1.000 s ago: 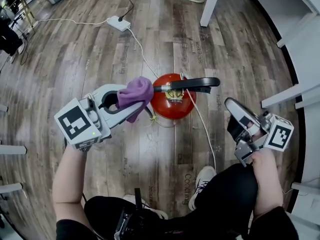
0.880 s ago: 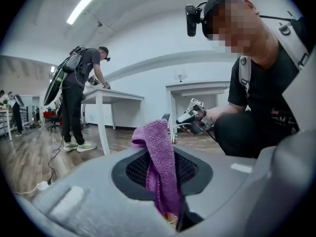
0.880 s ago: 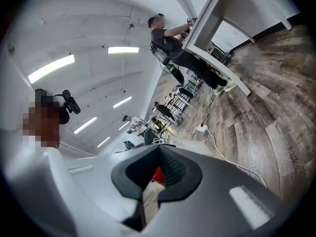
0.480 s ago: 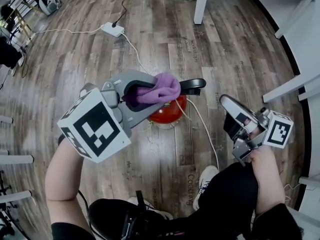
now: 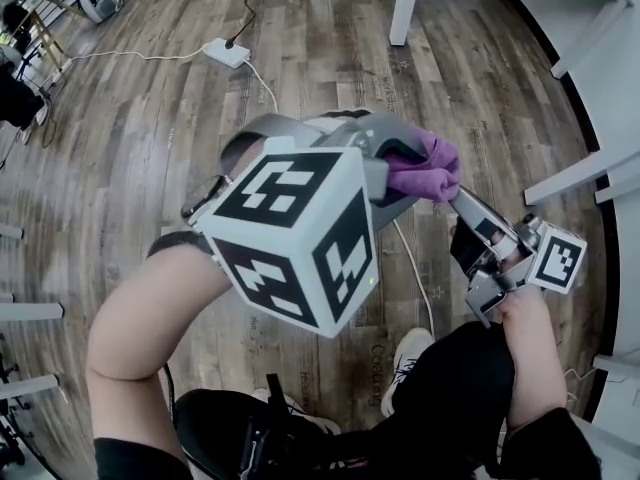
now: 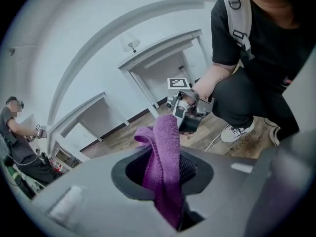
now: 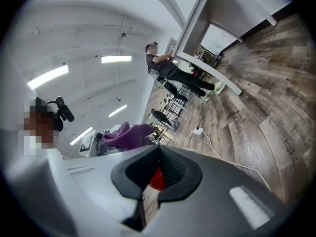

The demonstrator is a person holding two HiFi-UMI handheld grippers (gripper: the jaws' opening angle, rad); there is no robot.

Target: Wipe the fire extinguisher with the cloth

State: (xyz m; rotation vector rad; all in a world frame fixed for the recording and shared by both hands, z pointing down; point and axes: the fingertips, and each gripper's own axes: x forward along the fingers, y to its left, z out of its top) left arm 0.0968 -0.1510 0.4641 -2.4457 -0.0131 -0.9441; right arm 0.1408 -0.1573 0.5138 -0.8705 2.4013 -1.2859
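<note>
Here, left tongs (image 6: 167, 157) just tightening on fuzzy purple cloth (image 6: 166, 132), right tongs (image 7: 158, 151) closed, empty.

Wood-look floor, white furniture everywhere

Grey-brown plank floor (image 5: 150, 148) with a white power strip (image 5: 226, 52) near its far left, white cable (image 5: 262, 80) snaking off it. A white table leg (image 5: 405, 6) stands at the far end, white shelving (image 5: 600, 68) runs along the right side. White walls (image 6: 74, 43), white desks (image 6: 163, 68), strip lights (image 7: 116, 59) overhead.
</note>
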